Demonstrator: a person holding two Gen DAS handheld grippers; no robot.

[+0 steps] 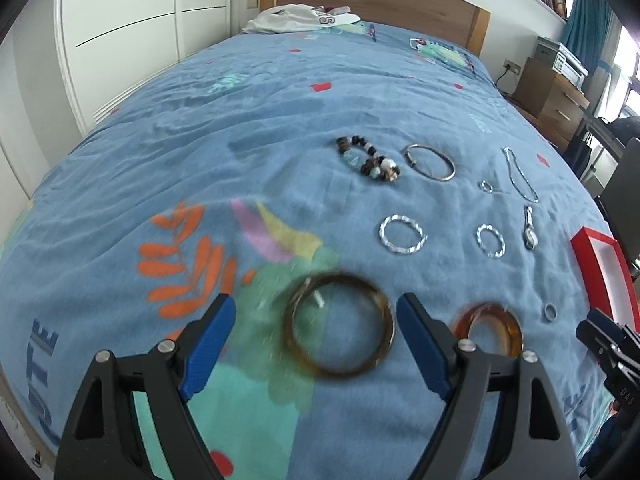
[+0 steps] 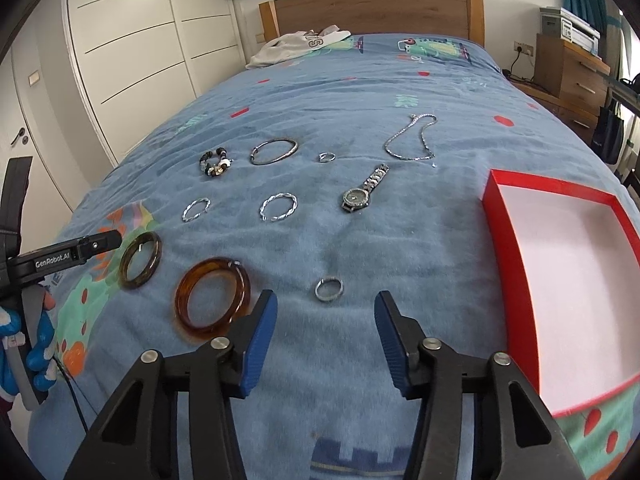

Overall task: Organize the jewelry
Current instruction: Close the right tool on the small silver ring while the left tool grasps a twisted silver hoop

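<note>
Jewelry lies spread on a blue bedspread [image 2: 420, 248]. My left gripper [image 1: 316, 316] is open, with the dark brown bangle [image 1: 339, 324] lying between its fingertips; the bangle also shows in the right wrist view [image 2: 141, 260]. An amber bangle [image 1: 489, 334] [image 2: 212, 298] lies to its right. My right gripper [image 2: 326, 316] is open and empty, just short of a small silver ring [image 2: 329, 289]. A watch [image 2: 362, 192], a chain necklace [image 2: 412, 138], two twisted silver bangles [image 2: 279, 207] [image 2: 196, 209], a plain silver bangle [image 2: 274, 151] and a beaded bracelet [image 2: 216, 163] lie farther off.
A red box [image 2: 508, 216] with a white inside sits open at the right of the bed. A white garment [image 2: 298, 46] lies by the wooden headboard [image 2: 372, 8]. White wardrobe doors [image 2: 132, 52] stand at the left, a wooden dresser [image 2: 572, 76] at the right.
</note>
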